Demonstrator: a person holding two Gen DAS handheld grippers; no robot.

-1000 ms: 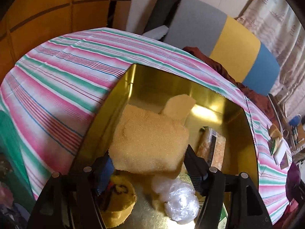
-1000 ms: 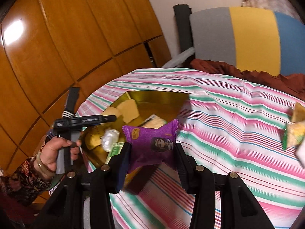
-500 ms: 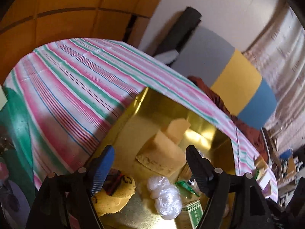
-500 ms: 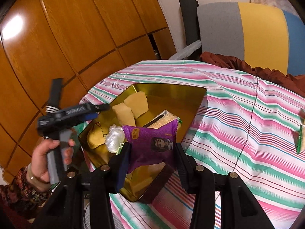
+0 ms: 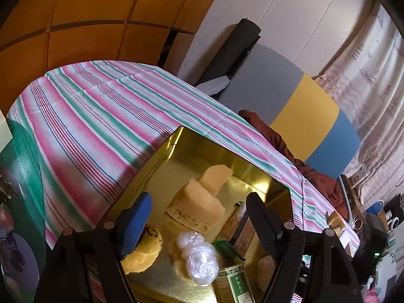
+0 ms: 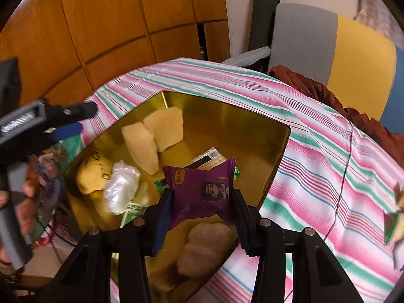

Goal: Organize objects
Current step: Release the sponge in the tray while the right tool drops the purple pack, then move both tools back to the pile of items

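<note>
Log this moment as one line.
left hand-held gripper: open, empty | right hand-held gripper: holds purple packet over gold tin

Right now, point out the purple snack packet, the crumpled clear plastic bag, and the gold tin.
purple snack packet point(image 6: 202, 192), right wrist view, front face.
crumpled clear plastic bag point(image 6: 121, 186), right wrist view, middle.
gold tin point(image 6: 227, 116), right wrist view, far inner wall.

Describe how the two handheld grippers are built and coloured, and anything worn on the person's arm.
Both are black plastic. The left gripper has two ribbed finger pads, one blue, one black, on angular black arms with silver pivot pins. The right gripper is built alike, with a dark blue pad and a black one. The left one's handle is a grey bar. No sleeve is clearly visible.
</note>
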